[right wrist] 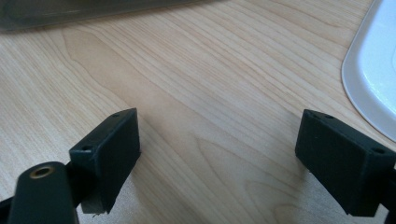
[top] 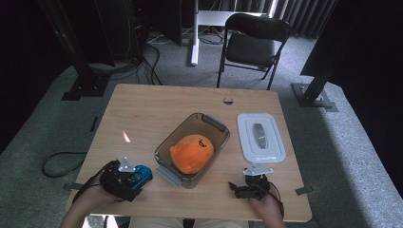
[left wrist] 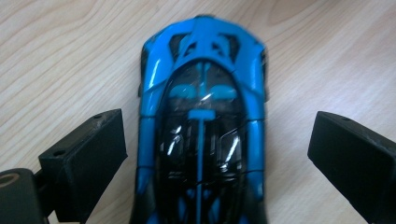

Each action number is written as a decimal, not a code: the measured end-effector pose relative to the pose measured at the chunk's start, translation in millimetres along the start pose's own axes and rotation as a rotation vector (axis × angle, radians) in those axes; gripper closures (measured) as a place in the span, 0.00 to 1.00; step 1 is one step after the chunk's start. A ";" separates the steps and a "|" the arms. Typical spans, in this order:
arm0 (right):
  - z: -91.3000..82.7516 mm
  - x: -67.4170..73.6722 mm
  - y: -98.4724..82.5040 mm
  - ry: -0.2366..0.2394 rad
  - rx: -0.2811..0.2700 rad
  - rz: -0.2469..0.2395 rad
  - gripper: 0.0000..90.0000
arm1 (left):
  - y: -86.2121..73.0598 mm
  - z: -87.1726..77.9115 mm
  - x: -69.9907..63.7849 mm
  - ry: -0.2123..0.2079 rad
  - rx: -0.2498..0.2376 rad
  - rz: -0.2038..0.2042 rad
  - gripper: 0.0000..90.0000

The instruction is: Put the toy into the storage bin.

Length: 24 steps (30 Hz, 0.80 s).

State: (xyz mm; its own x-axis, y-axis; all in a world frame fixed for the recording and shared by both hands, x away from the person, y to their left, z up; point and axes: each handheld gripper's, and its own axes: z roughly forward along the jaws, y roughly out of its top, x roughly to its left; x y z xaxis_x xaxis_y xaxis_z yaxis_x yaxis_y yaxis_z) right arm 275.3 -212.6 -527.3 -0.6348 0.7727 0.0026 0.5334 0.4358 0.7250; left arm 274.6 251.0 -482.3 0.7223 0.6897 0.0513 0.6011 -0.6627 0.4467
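One blue toy car (left wrist: 203, 126) between the spread left tongs (left wrist: 215, 154), near the left front corner of the worktop (top: 142, 109).

Counted on the worktop: one car, one clear bin (top: 192, 148) holding one orange plush (top: 191, 153), one white lid (top: 261, 137) flat to the right of the bin, two tongs. Car resting on the wood, long axis running along the left tongs' line of sight, one end pointing away from that camera, the other toward it; in the high view, car just left of the bin and angled toward it. Left jaws wide apart on either side of the car, neither touching it. Right tongs (right wrist: 217, 156) also spread, pinching nothing, low over bare wood near the front right edge, just below the lid.
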 end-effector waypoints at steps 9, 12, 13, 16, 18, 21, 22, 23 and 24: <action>0.0 0.0 0.0 0.000 0.000 0.000 0.15 | -6.3 9.3 2.9 -0.002 0.032 -0.014 0.08; 0.0 0.0 0.0 0.000 0.000 0.001 0.15 | -7.5 12.4 3.0 -0.001 0.036 -0.019 0.08; 0.0 0.0 0.0 0.000 0.000 0.000 0.15 | -7.9 13.0 3.0 0.000 0.032 -0.014 0.10; 0.0 0.0 0.0 0.000 0.000 0.000 0.15 | -8.7 13.6 3.9 -0.006 0.019 -0.023 0.17; 0.0 0.0 0.0 0.000 0.000 0.000 0.15 | -9.1 13.9 4.0 -0.010 0.016 -0.026 0.17; 0.0 0.0 0.0 0.000 0.000 0.000 0.15 | -8.7 14.6 5.6 -0.009 0.011 -0.034 0.17; 0.0 0.0 0.0 0.000 0.000 0.000 0.15 | -8.5 14.8 6.3 -0.009 0.012 -0.041 0.17; 0.0 0.0 0.0 0.000 0.000 0.000 0.15 | -8.5 15.2 6.6 -0.014 0.010 -0.043 0.17; 0.0 0.0 0.0 0.000 0.000 0.001 0.15 | -8.5 15.5 6.7 -0.019 0.007 -0.043 0.17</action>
State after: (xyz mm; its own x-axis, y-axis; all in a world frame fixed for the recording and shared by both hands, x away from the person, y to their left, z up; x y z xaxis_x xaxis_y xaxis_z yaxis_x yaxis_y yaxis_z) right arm 275.3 -212.6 -527.3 -0.6344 0.7730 0.0029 0.5339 0.4353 0.7249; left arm 279.7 256.7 -499.6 0.7020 0.7120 0.0156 0.6339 -0.6348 0.4417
